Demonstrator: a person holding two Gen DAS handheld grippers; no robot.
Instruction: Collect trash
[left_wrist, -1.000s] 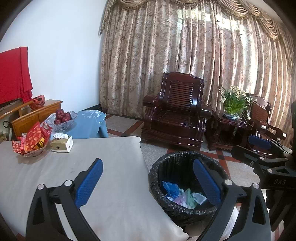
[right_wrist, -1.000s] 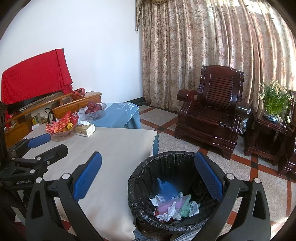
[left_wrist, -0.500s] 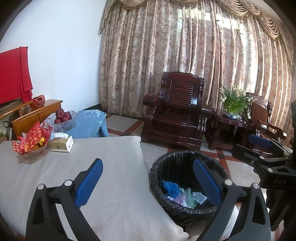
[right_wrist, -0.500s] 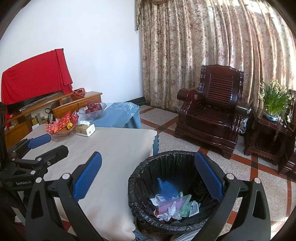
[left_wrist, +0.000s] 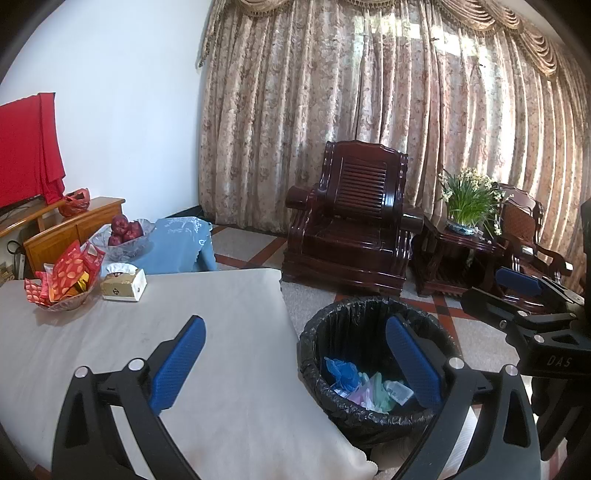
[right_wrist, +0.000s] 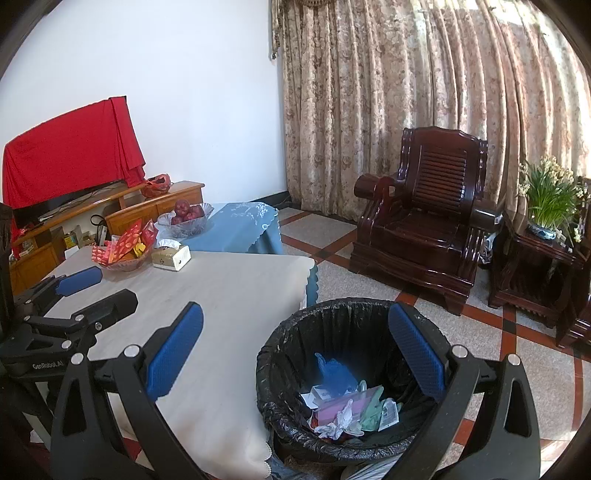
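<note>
A black-lined trash bin (left_wrist: 373, 413) (right_wrist: 280, 373) stands on the floor beside the table's corner. Inside it lie mixed scraps (right_wrist: 347, 406) (left_wrist: 365, 387): a blue bag, pink and green wrappers, crumpled paper. My left gripper (left_wrist: 295, 362) hovers open over the table edge and the bin, with nothing between its blue pads. My right gripper (right_wrist: 295, 354) is open too, empty, above the bin's rim. Each gripper shows at the side of the other's view.
The table with a beige cloth (left_wrist: 207, 332) carries a tissue box (left_wrist: 123, 286) and a bowl of red packets (left_wrist: 62, 288). A fruit bowl (right_wrist: 186, 219) sits on a blue-covered table. A dark wooden armchair (right_wrist: 424, 236) and a plant stand (right_wrist: 535, 266) stand by the curtain.
</note>
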